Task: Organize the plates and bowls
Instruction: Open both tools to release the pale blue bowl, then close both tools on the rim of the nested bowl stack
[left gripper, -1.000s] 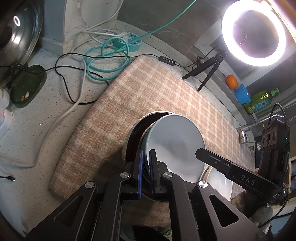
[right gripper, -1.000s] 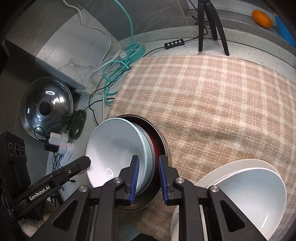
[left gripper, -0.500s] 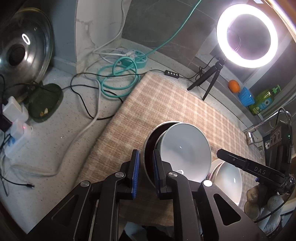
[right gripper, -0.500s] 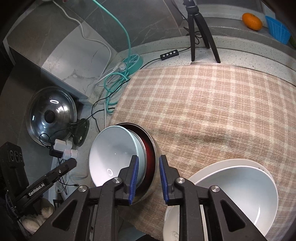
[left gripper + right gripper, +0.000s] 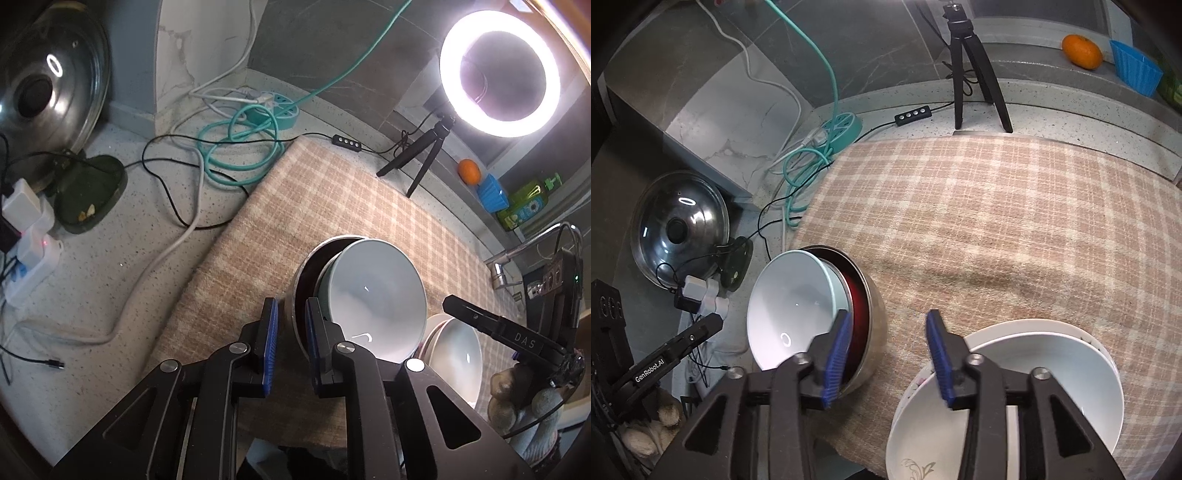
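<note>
Left wrist view: the left claw [image 5: 290, 325] is opening, its pads straddling the steel bowl's [image 5: 295, 288] rim without pressing. Right claw [image 5: 886, 347] is opening wide, empty. The pale bowl [image 5: 790, 314] is leaning inside that steel bowl on the checked cloth [image 5: 997, 221] covering the worktop, beside white bowls [image 5: 1034, 387].

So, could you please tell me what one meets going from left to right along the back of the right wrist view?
Pot lid → teal power strip → inline switch → tripod → orange → blue cup.
</note>
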A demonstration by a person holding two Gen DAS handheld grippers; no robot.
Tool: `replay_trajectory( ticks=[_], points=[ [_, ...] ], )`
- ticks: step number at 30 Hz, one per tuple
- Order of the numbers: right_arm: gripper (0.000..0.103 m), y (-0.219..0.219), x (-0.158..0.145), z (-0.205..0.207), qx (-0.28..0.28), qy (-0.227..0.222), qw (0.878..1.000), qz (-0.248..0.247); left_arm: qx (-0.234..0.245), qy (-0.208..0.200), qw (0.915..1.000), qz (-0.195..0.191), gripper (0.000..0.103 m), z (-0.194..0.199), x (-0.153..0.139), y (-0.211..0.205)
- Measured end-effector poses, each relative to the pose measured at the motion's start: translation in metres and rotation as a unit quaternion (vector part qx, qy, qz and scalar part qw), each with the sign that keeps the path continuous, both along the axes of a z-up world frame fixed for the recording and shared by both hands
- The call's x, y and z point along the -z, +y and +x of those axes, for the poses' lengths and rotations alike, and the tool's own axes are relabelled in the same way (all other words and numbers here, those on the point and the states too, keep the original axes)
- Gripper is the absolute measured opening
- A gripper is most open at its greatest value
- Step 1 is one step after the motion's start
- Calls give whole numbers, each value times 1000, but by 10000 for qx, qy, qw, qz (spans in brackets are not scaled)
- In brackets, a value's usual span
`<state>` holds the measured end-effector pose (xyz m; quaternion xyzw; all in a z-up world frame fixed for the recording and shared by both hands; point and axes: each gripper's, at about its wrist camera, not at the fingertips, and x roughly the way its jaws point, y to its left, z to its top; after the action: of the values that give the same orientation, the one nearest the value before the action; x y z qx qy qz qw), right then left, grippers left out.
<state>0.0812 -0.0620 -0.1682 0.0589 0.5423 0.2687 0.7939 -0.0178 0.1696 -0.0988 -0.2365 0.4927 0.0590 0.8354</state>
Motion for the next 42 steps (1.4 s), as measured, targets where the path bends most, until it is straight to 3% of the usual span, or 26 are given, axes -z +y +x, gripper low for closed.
replay_trajectory(
  ticks=[8,19,29,42],
  points=[
    [46,0,11,4,-26,184,9998,-6,8,111,9985,-536,16,4,15,6],
    [45,2,25,13,73,584,9979,268,81,165,9978,-630,16,7,26,5],
    [27,12,32,13,37,647,9978,166,106,231,9978,-610,15,12,33,4],
    [16,23,36,12,-148,686,9975,53,159,368,9972,-627,7,19,41,1]
  ],
)
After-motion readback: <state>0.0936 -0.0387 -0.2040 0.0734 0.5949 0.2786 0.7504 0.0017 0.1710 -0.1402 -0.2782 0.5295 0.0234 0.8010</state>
